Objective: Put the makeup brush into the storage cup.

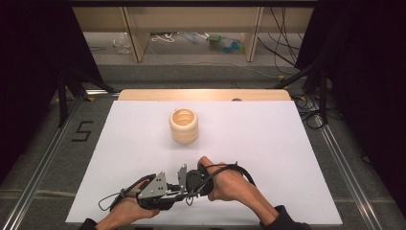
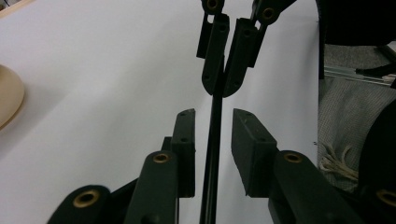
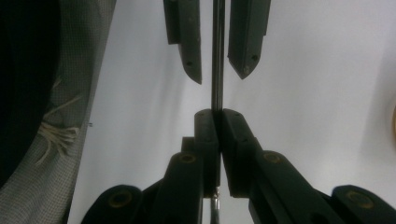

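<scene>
- On the white table (image 1: 268, 143), near its front edge, the person's left hand (image 1: 128, 207) comes in from the bottom left, forearm angled up and to the right, fingers wrapped around the body of the left gripper (image 1: 178, 186).
- The left gripper lies low over the table and points right, toward the other gripper, with a grey three-cornered plate (image 1: 153, 186) on top and its cable (image 1: 109, 199) looping out to the left.
- In the left gripper view, its own jaws stand apart, one on each side of a thin dark rod (image 2: 211, 158); there is a clear gap between the rod and each jaw, so they do not grip it.
- The thin dark rod runs straight between the two grippers, which face each other nose to nose.
- In the right gripper view, the right gripper (image 3: 217, 116) has its jaws pressed together on the rod, which rises from between them toward the left gripper's open jaws.
- The right hand (image 1: 230, 184) comes in from the bottom right, wrist bent inward, thumb raised above the gripper body, a dark sleeve (image 1: 282, 221) at the forearm.
- A pale, ribbed wooden cup (image 1: 184, 125) stands upright near the table's middle, well apart from both grippers and beyond them.
</scene>
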`<act>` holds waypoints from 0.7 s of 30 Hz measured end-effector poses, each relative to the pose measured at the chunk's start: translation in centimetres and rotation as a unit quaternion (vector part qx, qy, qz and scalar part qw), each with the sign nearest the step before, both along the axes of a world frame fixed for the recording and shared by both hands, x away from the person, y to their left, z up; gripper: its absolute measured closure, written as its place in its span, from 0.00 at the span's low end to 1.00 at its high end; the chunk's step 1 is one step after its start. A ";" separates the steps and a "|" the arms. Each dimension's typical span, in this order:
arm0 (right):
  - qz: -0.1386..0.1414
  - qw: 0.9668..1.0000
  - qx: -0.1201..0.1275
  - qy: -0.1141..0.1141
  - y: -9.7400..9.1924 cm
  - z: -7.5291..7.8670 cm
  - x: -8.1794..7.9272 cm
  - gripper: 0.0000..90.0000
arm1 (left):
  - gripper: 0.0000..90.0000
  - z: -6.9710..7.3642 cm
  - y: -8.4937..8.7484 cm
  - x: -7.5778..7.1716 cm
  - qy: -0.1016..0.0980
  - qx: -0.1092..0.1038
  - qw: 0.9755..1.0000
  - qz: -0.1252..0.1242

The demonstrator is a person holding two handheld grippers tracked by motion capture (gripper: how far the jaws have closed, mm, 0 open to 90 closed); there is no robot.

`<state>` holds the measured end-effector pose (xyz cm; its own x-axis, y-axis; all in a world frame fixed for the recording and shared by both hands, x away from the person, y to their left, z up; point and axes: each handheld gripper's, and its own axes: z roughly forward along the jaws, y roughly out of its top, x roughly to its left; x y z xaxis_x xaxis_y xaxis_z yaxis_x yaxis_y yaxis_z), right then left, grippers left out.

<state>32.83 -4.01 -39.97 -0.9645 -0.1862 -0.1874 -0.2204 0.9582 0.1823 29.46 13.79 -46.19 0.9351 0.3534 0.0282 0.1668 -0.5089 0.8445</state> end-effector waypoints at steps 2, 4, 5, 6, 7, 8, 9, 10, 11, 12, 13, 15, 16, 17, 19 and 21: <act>0.001 1.000 0.002 0.000 0.0 0.0 -0.1 0.95 | 0.79 0.0 0.0 0.0 0.001 -0.001 1.000 0.001; 0.003 1.000 0.001 -0.005 0.1 0.1 -0.1 0.95 | 0.81 0.0 0.0 0.0 0.000 -0.001 1.000 0.000; 0.005 1.000 0.002 -0.004 0.1 0.2 -0.1 0.95 | 0.81 0.0 0.0 0.0 0.001 -0.002 1.000 0.001; 0.006 1.000 0.002 -0.005 0.1 0.2 -0.2 0.95 | 0.81 0.0 0.0 0.0 0.001 -0.002 1.000 0.001; 0.006 1.000 0.004 -0.002 0.1 0.2 -0.2 0.95 | 0.82 0.0 0.0 0.0 0.001 -0.002 1.000 0.001; 0.004 1.000 0.003 -0.005 0.1 0.2 -0.2 0.95 | 0.82 0.0 0.0 0.0 0.001 -0.003 1.000 0.000; 0.001 1.000 0.002 -0.005 0.1 0.2 -0.3 0.95 | 0.83 0.0 0.0 0.0 0.001 -0.003 1.000 0.000; 0.001 1.000 0.002 -0.008 0.1 0.2 -0.3 0.95 | 0.83 0.0 0.0 0.0 0.000 -0.002 1.000 -0.002; 0.003 1.000 0.003 -0.005 0.1 0.2 -0.3 0.95 | 0.84 0.0 0.0 0.0 -0.002 -0.002 1.000 -0.001; 0.004 1.000 0.003 -0.003 0.1 0.2 -0.3 0.95 | 0.84 0.0 0.0 0.0 -0.002 -0.001 1.000 -0.002; 0.006 1.000 0.004 -0.004 0.1 0.2 -0.3 0.95 | 0.85 0.0 0.0 0.0 -0.002 -0.001 1.000 -0.003; 0.010 1.000 0.004 -0.004 0.2 0.2 -0.3 0.95 | 0.86 0.0 0.1 0.0 -0.006 0.006 1.000 -0.005; 0.011 1.000 0.005 -0.005 0.2 0.2 -0.3 0.95 | 0.86 0.0 0.0 0.0 -0.002 -0.001 1.000 -0.005; 0.011 1.000 0.004 -0.005 0.2 0.2 -0.3 0.95 | 0.86 0.0 0.0 0.0 -0.003 0.000 1.000 -0.006; 0.013 1.000 0.002 -0.006 0.2 0.2 -0.3 0.95 | 0.86 0.0 0.0 0.0 -0.005 0.001 1.000 -0.005; 0.015 1.000 0.002 -0.007 0.2 0.2 -0.3 0.95 | 0.87 0.0 0.0 0.0 -0.005 0.001 1.000 -0.007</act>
<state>32.57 -3.85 -39.82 -0.9560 -0.2135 -0.2011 -0.2507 0.9506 0.1828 29.44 13.82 -46.23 0.9394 0.3407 0.0375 0.1520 -0.5123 0.8453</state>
